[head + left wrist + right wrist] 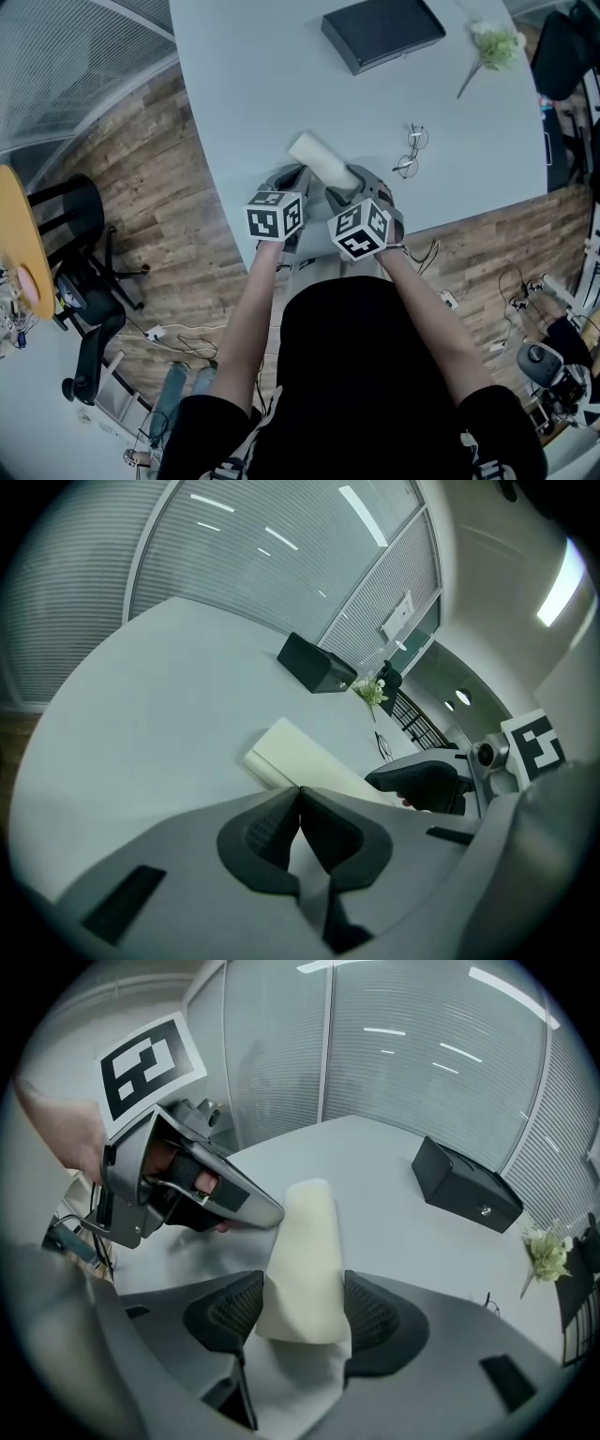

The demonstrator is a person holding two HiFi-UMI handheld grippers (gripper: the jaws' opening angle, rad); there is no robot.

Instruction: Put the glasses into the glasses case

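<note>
A cream glasses case (323,161) hangs just over the front edge of the pale table (244,84). My right gripper (353,184) is shut on its near end; the case (305,1251) fills the gap between both pads. My left gripper (298,174) meets the case from the left. Its jaws (299,794) are pressed together at the edge of the case (300,761) and seem to pinch a thin flap. The wire-rimmed glasses (411,150) lie open on the table, to the right of both grippers, untouched.
A black box (382,30) sits at the table's far side, with a small sprig of flowers (495,45) to its right. The table's curved front edge runs right under my grippers. A black office chair (80,272) and cables are on the wooden floor.
</note>
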